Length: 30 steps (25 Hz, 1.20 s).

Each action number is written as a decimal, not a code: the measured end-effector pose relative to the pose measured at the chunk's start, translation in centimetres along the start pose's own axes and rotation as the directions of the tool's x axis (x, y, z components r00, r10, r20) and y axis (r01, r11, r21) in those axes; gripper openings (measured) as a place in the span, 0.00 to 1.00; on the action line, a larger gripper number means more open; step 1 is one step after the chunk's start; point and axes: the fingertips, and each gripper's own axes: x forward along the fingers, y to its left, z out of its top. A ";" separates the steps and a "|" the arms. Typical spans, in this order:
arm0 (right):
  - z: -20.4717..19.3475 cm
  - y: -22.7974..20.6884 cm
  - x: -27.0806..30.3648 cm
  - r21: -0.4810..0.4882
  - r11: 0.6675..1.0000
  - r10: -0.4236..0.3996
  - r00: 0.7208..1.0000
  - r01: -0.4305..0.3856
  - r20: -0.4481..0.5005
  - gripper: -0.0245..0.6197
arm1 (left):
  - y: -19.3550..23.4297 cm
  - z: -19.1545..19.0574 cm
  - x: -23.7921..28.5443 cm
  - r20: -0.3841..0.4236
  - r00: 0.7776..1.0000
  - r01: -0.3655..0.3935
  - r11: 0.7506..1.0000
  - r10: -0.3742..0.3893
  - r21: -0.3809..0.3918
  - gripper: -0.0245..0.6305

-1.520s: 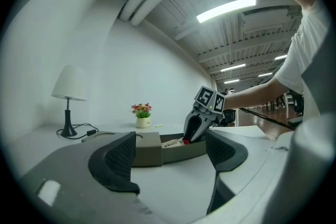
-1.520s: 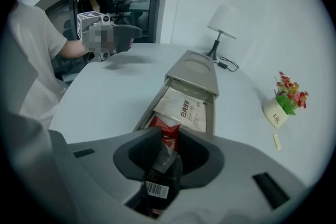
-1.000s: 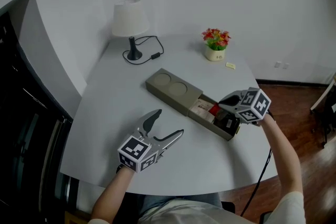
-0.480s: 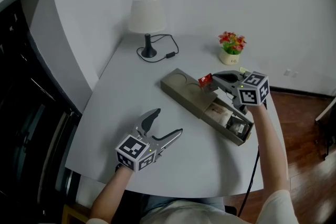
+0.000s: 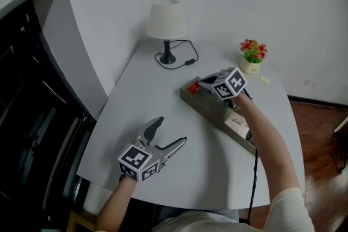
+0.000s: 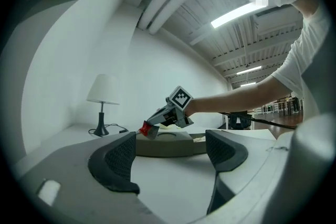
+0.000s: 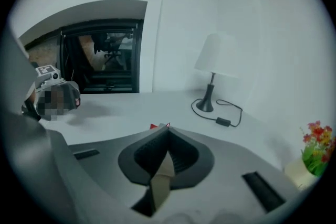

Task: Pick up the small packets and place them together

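Ranging from left to right, the head view's contents are listed as follows. A dark glazed panel (image 5: 27, 117) is set along the left edge, beside a pale table (image 5: 147, 100). The left gripper (image 5: 171, 131) is held low over the near left part of the table, well apart from everything else on it; in the left gripper view its jaws are seen standing apart, with only bare tabletop between the pads (image 6: 119, 157). A lamp (image 5: 166, 22) with a white shade is placed at the far left of the table, and its cable (image 5: 185, 60) is looped just beside the base. A red packet (image 5: 192, 86) is found next, clamped at the tips of the right gripper (image 5: 197, 86), whose jaws are drawn together on it; only a red edge of it (image 7: 154, 126) is seen past the closed jaws in the right gripper view. The packet is held over the left end of a long olive box (image 5: 209, 108), and contact with the box cannot be told. A pale packet (image 5: 237, 123) is laid in the open right part of that box. A flower pot (image 5: 252, 55) is set at the far right, with a yellow slip (image 5: 265, 79) near it.
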 end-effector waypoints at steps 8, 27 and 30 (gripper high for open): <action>-2.4 -2.1 1.8 -0.095 0.987 -0.141 0.986 0.133 -0.089 0.07 | 0.5 -0.3 -0.8 0.004 1.000 -0.016 1.000 0.017 -0.013 0.65; 6.1 3.9 -13.0 -0.067 0.957 -0.220 0.854 0.283 0.471 0.47 | -0.7 1.9 0.5 0.089 0.996 -0.027 0.999 0.030 -0.028 0.65; 5.5 6.3 -19.1 -0.005 0.951 -0.245 0.764 0.309 0.597 0.47 | -1.5 2.4 1.4 0.109 0.994 -0.022 1.000 0.024 -0.021 0.65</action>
